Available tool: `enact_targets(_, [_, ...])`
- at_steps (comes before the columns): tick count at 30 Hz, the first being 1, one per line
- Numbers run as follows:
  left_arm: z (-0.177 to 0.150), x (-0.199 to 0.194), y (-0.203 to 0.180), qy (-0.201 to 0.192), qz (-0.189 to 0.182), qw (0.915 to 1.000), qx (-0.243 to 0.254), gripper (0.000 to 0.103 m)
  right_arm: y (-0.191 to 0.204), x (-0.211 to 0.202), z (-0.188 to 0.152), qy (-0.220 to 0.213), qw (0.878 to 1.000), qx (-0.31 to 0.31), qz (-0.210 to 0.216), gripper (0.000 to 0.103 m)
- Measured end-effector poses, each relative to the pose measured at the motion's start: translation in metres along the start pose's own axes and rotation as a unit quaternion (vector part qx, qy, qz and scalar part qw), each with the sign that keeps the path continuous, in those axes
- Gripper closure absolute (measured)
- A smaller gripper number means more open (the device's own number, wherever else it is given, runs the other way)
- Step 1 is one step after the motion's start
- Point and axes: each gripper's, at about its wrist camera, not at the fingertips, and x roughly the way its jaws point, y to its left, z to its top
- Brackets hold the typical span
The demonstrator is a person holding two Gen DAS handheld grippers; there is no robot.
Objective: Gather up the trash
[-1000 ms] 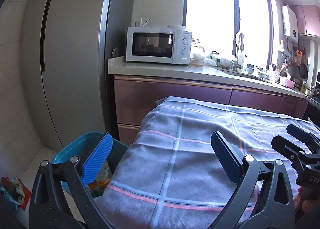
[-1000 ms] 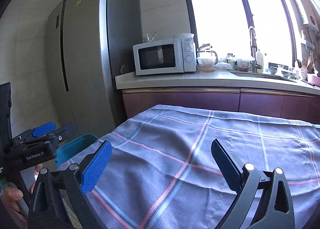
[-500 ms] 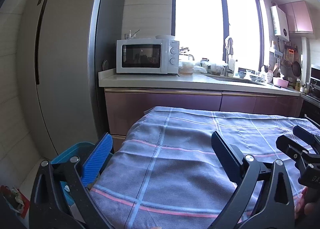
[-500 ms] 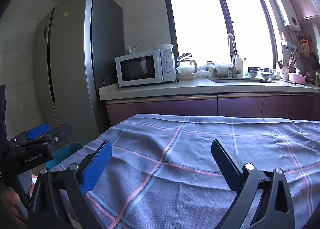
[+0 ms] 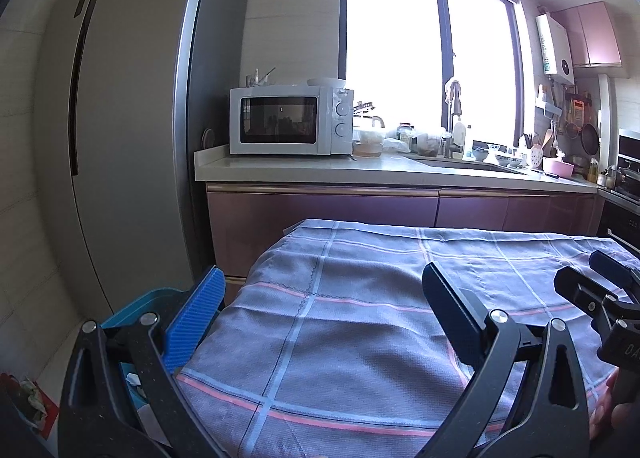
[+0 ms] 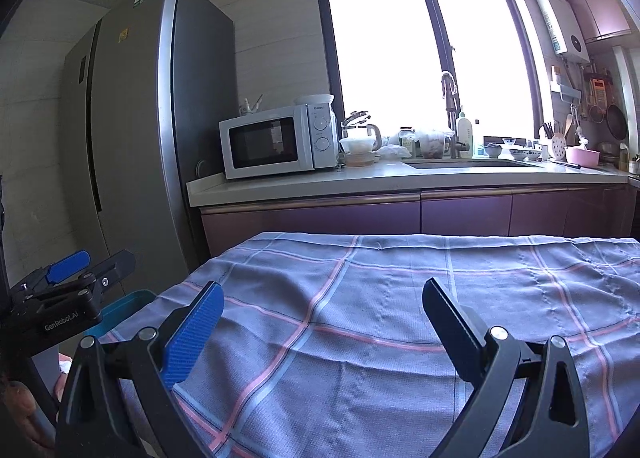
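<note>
The teal trash bin (image 5: 132,308) stands left of the checked tablecloth (image 5: 360,318), above which the left gripper (image 5: 320,312) and right gripper (image 6: 320,322) hover, both spread wide and empty.

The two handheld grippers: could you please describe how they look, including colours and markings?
Both are black, angular frames with silver screws. The left gripper and the right gripper each carry two long fingers, one faced with a ribbed blue pad, the other appearing dark. The left gripper's body bears white "GenRobot.AI" lettering. No cables show.
</note>
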Motion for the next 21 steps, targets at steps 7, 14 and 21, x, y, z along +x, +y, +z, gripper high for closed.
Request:
enact_targets(7, [-0.0004, -0.0005, 0.001, -0.001, -0.002, 1.0, 0.0, 0.006, -0.0007, -0.0024, -0.0002, -0.002, 1.0, 0.0, -0.004, 0.007])
enact_targets(14, [-0.0013, 0.0002, 0.0012, -0.003, 0.001, 1.0, 0.001, 0.006, -0.0028, -0.0031, 0.0003, -0.004, 1.0, 0.003, -0.005, 0.007])
enact_targets(21, [-0.0017, -0.0002, 0.0008, -0.003, 0.001, 1.0, 0.001, 0.006, -0.0036, -0.0029, 0.0009, -0.004, 1.0, 0.001, -0.005, 0.007])
